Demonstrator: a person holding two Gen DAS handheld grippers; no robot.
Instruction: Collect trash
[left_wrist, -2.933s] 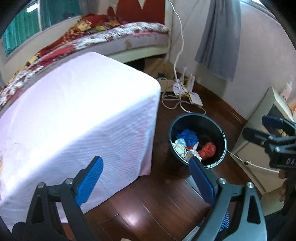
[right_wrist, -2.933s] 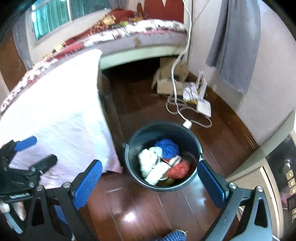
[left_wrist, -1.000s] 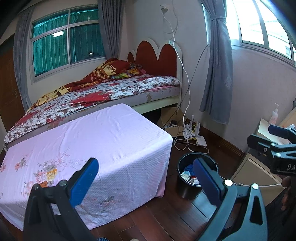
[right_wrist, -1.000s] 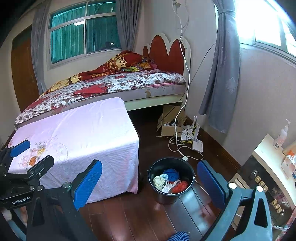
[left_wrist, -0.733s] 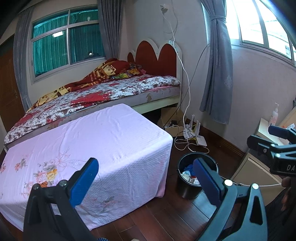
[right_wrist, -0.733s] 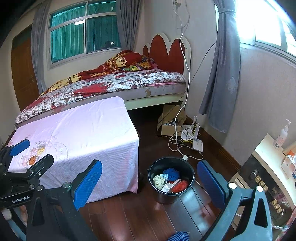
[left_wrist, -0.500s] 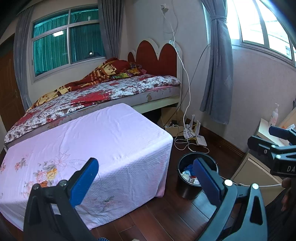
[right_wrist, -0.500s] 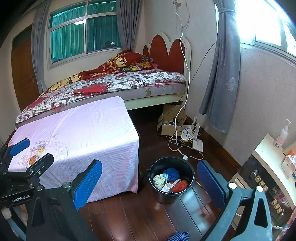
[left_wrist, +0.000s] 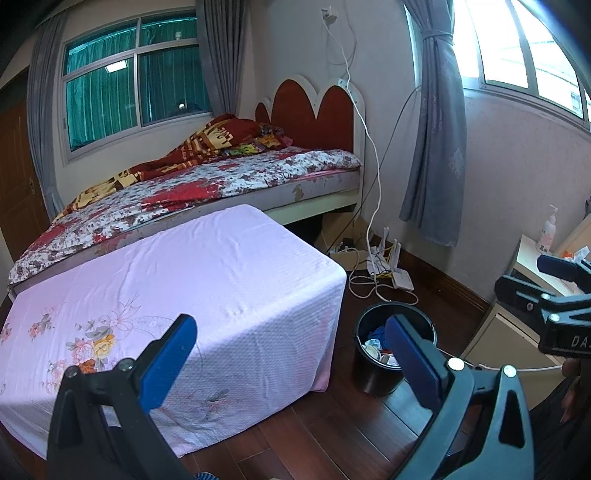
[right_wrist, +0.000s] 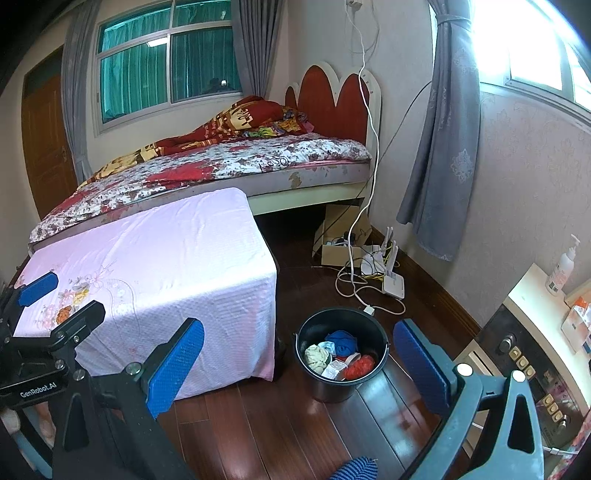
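Bucket (right_wrist: 341, 384) trash clear in right view, half-hidden left

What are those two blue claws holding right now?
Nothing. The left gripper and the right gripper are both open and empty; the trash lies in the black bucket.

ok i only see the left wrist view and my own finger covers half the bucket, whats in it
Observer: The right wrist view shows the black bucket holding a blue wad, a red wad and pale crumpled pieces.
Operator: right gripper carrying anything
Observer: No, the right gripper is open, with nothing between its fingers.
Operator: any cable near the bucket
Observer: A white plug lies on the floor just behind its rim.
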